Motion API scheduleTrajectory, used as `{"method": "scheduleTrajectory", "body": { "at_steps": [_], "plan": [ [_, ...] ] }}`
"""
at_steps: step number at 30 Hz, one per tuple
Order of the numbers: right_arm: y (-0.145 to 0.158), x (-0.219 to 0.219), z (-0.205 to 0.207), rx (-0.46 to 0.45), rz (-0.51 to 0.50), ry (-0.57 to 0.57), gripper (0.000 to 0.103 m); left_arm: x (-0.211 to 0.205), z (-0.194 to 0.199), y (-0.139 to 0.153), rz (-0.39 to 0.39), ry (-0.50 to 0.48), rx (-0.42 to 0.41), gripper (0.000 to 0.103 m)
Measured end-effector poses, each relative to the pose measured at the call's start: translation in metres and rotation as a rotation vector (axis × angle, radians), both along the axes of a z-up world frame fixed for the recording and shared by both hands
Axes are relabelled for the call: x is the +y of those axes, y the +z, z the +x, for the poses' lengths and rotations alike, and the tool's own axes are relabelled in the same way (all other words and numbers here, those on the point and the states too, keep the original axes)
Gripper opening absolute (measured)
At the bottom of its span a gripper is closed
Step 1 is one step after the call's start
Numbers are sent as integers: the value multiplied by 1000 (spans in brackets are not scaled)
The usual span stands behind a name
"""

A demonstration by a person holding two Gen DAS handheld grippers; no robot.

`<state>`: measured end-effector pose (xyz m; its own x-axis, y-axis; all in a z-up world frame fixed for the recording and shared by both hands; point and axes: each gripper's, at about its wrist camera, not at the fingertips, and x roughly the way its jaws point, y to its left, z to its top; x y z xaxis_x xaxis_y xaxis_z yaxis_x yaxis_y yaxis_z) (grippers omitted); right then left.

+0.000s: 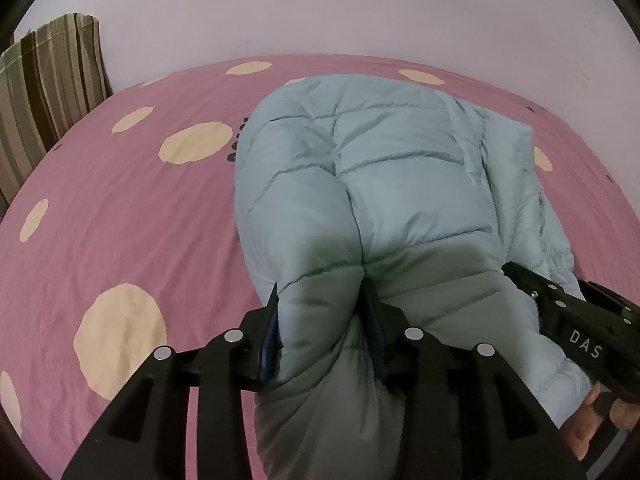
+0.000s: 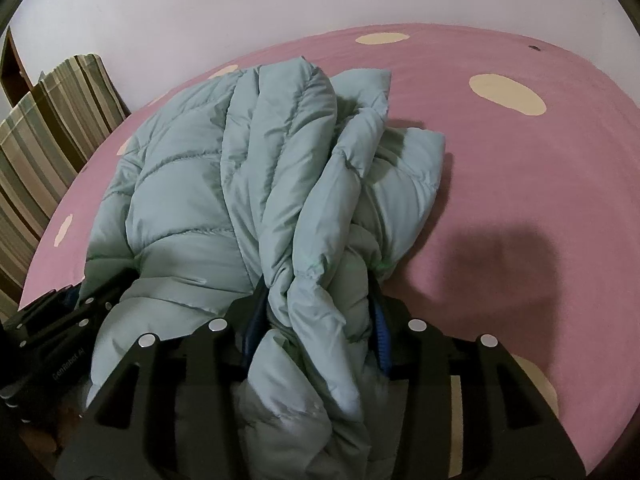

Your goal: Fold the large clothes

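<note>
A pale blue puffer jacket (image 1: 360, 152) lies bunched on the pink bed sheet (image 1: 120, 208). My left gripper (image 1: 321, 286) has a thick padded fold of the jacket's near edge between its fingers, and the fabric fills the gap and bulges out above the pads. In the right wrist view the jacket (image 2: 192, 184) is gathered into long folds, and my right gripper (image 2: 318, 280) has a crumpled bundle of them pinched between its blue pads. The two grippers hold the near edge side by side. The fingertips are partly buried in fabric.
The sheet (image 2: 520, 200) is pink with cream dots and spreads wide to either side of the jacket. A striped cushion (image 1: 52, 92) leans against the pale wall (image 1: 320, 8) at the far left. A hand (image 1: 588, 420) shows at the lower right.
</note>
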<state>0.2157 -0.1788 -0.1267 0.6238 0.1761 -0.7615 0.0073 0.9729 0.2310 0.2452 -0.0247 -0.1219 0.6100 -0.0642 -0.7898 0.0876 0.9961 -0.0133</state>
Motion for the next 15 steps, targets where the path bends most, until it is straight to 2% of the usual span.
{"method": "scheduleTrajectory", "body": {
  "at_steps": [11, 15],
  "plan": [
    [5, -3, -8, -19, -21, -22, 56, -2, -1, 3, 1, 21, -8, 45],
    [11, -5, -14, -33, -30, -33, 61, -1, -4, 6, 13, 37, -21, 56]
  ]
}}
